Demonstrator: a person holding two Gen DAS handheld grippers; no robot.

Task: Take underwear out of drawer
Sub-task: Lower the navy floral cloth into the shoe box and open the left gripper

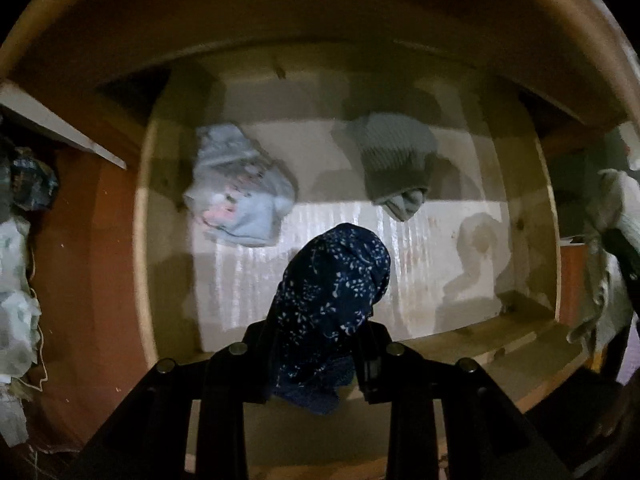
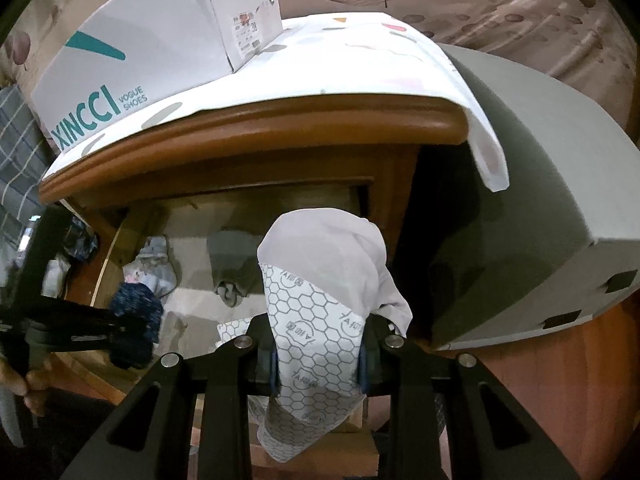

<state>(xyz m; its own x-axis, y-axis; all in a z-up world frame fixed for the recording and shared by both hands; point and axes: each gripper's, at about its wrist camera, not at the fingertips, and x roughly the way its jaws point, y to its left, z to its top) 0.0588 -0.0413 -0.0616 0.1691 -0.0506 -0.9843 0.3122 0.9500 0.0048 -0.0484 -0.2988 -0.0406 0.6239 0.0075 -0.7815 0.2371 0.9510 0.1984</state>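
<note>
From above, the left wrist view looks into the open wooden drawer (image 1: 516, 316). My left gripper (image 1: 316, 344) is shut on a navy underwear with small white flowers (image 1: 336, 276), held above the drawer floor. A light blue patterned garment (image 1: 240, 188) and a grey knitted garment (image 1: 394, 164) lie inside the drawer. In the right wrist view my right gripper (image 2: 318, 344) is shut on a white underwear with a hexagon print (image 2: 320, 280), in front of the drawer. The left gripper (image 2: 120, 326) and its navy underwear (image 2: 136, 306) show at the left there.
A wooden nightstand top (image 2: 260, 124) overhangs the drawer, covered by a white cloth (image 2: 360, 64) with a shoe box (image 2: 140, 40) on it. A grey padded bed edge (image 2: 540, 184) stands to the right. Crumpled cloths (image 1: 16, 264) lie on the left beside the drawer.
</note>
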